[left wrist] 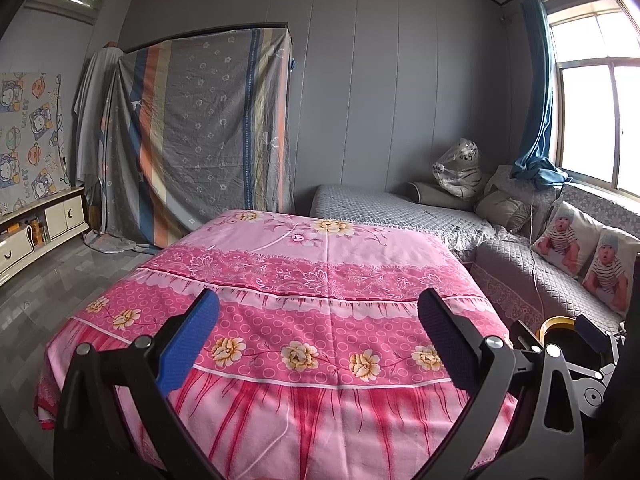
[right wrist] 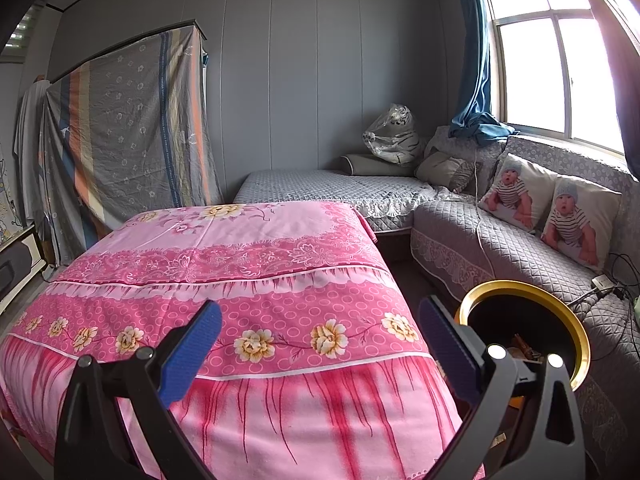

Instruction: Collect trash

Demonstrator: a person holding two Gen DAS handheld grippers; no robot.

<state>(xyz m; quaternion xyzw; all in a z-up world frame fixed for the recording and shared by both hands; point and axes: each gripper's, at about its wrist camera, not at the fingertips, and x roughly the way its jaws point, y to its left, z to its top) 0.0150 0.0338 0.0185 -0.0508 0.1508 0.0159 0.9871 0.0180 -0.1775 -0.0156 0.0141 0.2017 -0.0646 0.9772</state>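
A round trash bin with a gold rim [right wrist: 524, 288] stands to the right of a table under a pink floral cloth [right wrist: 248, 248]. Some brown scraps lie inside the bin. My right gripper [right wrist: 320, 344] is open and empty, above the table's front edge, with its right finger beside the bin. My left gripper [left wrist: 318, 332] is open and empty over the pink cloth [left wrist: 320, 264]. The left wrist view shows the bin's gold rim [left wrist: 556, 322] at the right, behind the right gripper's body. No loose trash shows on the cloth.
A grey quilted corner sofa [right wrist: 500, 240] runs along the right and back, with two baby-print cushions [right wrist: 576, 216], a plastic-wrapped plush tiger [right wrist: 394, 136] and cables. A cloth-draped wardrobe [left wrist: 200, 136] stands at the back left, a low cabinet [left wrist: 36, 232] at the left.
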